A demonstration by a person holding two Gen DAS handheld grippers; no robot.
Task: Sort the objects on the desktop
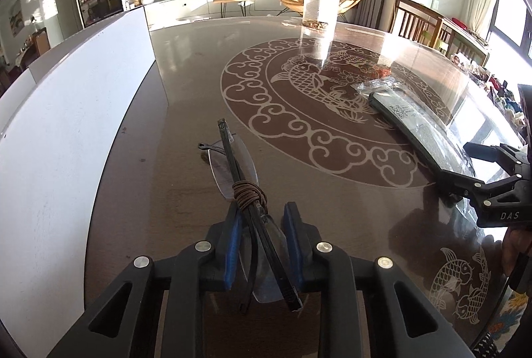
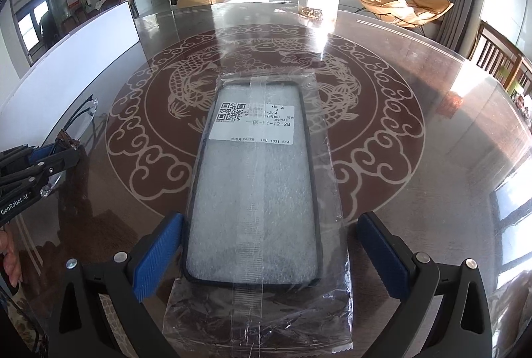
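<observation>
Left claw (image 1: 262,245) nearly closed around folded glasses (image 1: 239,172) — perhaps gripping, right claw (image 2: 271,258) wide, astride bagged phone case (image 2: 256,191)

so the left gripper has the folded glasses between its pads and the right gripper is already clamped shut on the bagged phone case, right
Not quite. The right gripper is open: the right wrist view shows its blue pads standing clear on either side of the bagged phone case, not pressing on it. The rest holds: in the left wrist view the left gripper has the folded glasses between its pads.
</observation>
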